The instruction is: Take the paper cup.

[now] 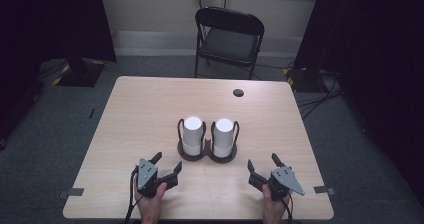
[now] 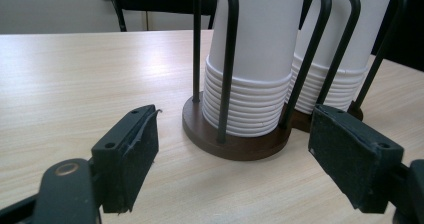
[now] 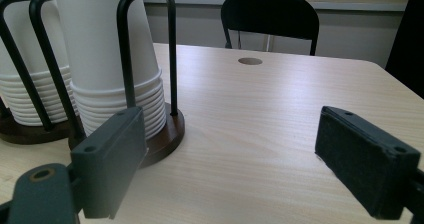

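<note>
White cups: two stacks of upside-down paper cups stand at the centre of the high view, the left stack (image 1: 192, 133) and the right stack (image 1: 224, 135) side by side.
Holder: a dark wooden base (image 1: 207, 154) with thin black wire hoops (image 2: 228, 59) rising around each stack; the two round bases touch.
Table: pale wood-grain top (image 1: 140, 114), with a round cable hole (image 1: 238, 92) in its upper right part.
Left gripper: the left gripper (image 1: 166, 170) sits at lower left of the high view, held by a hand (image 1: 150, 199); its jaws stand apart with nothing between them, aimed at the left stack.
Right gripper: the right gripper (image 1: 264, 168) sits at lower right, its jaws spread wide and empty; in its own view the right stack (image 3: 107, 59) is at upper left.
Gap: both grippers lie near the holder but apart from it, touching nothing.
Step in hand: likely an approach to lift a cup off a stack.
Risk, hoops: the wires stand close around the cups, so a pad (image 2: 350, 154) coming in level may strike a hoop and shove the whole holder across the table.
Risk, nesting: the rims are packed tight, so a pull on the top cup could drag several up together.
Risk, crushing: thin paper walls may buckle under a hard squeeze.
Background: a black folding chair (image 1: 229, 39) stands behind the table.
</note>
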